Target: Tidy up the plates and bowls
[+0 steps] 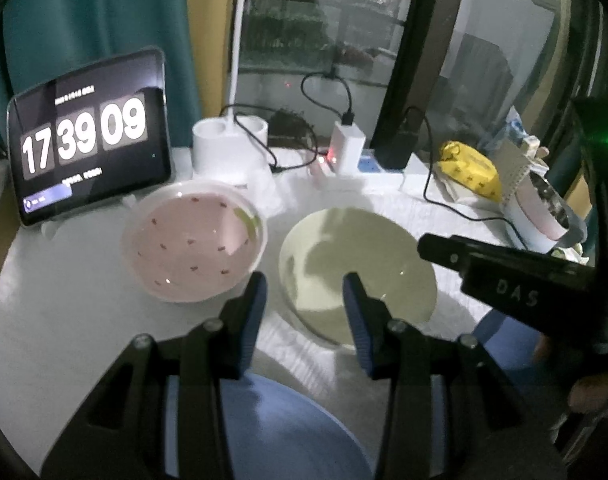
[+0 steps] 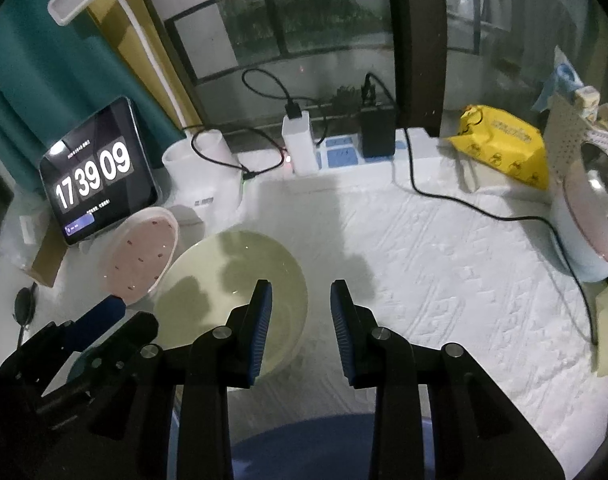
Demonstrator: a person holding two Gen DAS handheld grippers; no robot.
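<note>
A pink bowl with small red marks (image 1: pixel 194 240) (image 2: pixel 142 254) sits on the white cloth, left of a pale green plate (image 1: pixel 356 270) (image 2: pixel 232 296). A blue plate (image 1: pixel 280 432) (image 2: pixel 304 448) lies nearest me, under both grippers. My left gripper (image 1: pixel 304 284) is open and empty, hovering between the bowl and the green plate. My right gripper (image 2: pixel 300 290) is open and empty, above the green plate's right edge. The right gripper's body shows at the right of the left wrist view (image 1: pixel 512 280); the left gripper's shows at lower left of the right wrist view (image 2: pixel 84 344).
A tablet clock (image 1: pixel 88 140) (image 2: pixel 94 172) stands at back left. A white lamp base (image 1: pixel 224 148), chargers and cables (image 1: pixel 346 148), a yellow pack (image 2: pixel 504 144) and a white appliance (image 2: pixel 588 232) line the back and right. A cable (image 2: pixel 484 208) crosses the cloth.
</note>
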